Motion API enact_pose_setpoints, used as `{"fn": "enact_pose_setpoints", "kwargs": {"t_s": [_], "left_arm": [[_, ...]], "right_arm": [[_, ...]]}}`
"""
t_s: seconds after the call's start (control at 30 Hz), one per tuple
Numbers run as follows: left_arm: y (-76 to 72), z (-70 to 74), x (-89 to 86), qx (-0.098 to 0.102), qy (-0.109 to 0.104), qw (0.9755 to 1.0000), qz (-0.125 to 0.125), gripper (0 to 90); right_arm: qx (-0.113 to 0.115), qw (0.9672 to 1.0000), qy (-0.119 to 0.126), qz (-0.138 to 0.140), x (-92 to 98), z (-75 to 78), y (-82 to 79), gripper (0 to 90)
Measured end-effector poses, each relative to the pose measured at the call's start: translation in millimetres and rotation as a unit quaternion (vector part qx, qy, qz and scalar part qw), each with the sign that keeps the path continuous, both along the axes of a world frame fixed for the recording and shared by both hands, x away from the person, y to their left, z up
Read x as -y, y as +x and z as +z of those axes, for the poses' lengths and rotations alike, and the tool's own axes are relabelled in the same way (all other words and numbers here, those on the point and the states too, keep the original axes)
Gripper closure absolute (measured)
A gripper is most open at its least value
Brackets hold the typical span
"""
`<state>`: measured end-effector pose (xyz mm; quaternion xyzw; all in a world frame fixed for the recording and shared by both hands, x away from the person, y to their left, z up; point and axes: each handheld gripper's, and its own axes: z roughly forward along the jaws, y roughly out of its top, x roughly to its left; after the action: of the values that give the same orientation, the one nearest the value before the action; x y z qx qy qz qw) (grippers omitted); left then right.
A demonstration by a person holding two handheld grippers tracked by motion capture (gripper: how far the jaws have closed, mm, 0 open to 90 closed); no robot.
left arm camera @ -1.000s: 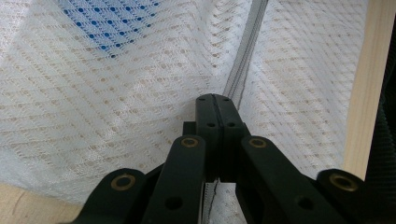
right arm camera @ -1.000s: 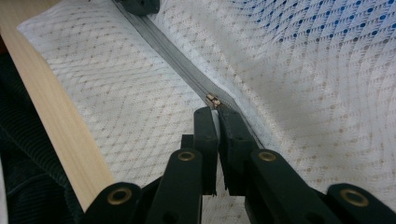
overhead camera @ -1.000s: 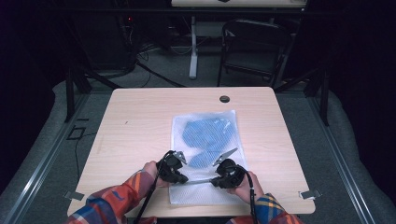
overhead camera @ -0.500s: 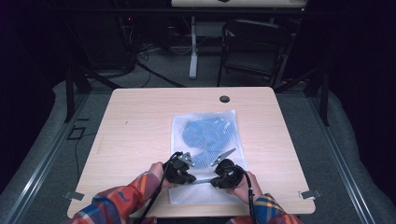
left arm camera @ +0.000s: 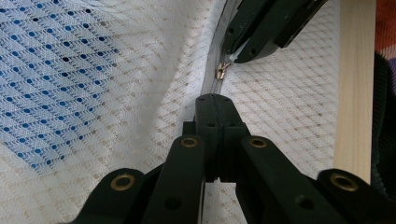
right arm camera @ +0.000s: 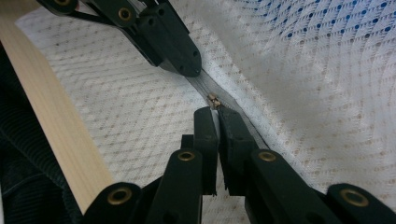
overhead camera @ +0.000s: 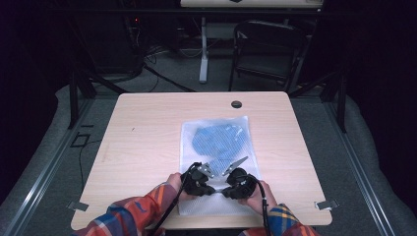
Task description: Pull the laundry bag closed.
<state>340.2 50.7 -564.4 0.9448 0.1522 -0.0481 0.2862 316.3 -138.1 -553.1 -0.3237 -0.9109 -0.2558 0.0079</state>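
- Left gripper [left arm camera: 215, 100]: jaws pressed tight together on the zip line of the white mesh bag [overhead camera: 216, 132], pinching it.
- Right gripper [right arm camera: 217, 112]: jaws nearly closed, thin gap, tips nipping the zip line right behind the little metal zipper pull [right arm camera: 214, 101].
- Pull sits betw. the two grippers' tips, touching the right tips, just past the left tips.
- Blue cloth [overhead camera: 216, 140] inside the bag, beyond both sets of fingers, seen thru the mesh.
- Bag lies flat on the wood table [overhead camera: 142, 132]; table edge is close beside the grippers on the person's side.
- Plaid sleeves [overhead camera: 130, 219] behind the grippers.
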Motion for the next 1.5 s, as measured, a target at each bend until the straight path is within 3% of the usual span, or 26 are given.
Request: {"fn": "enact_pose_setpoints", "kwargs": {"t_s": [0.63,1.5], "left_arm": [[0.2,-0.7,-0.5,-0.001,-0.006,1.0,-0.004,90.0],[1.8,-1.3,-1.8,-0.006,-0.009,0.9999,-0.006,90.0]], "right_arm": [[-0.005,1.0,-0.005,-0.004,12.4,3.6,1.1,86.9],[-0.016,0.9988,-0.01,-0.045,48.2,6.0,-0.8,86.8]]}}
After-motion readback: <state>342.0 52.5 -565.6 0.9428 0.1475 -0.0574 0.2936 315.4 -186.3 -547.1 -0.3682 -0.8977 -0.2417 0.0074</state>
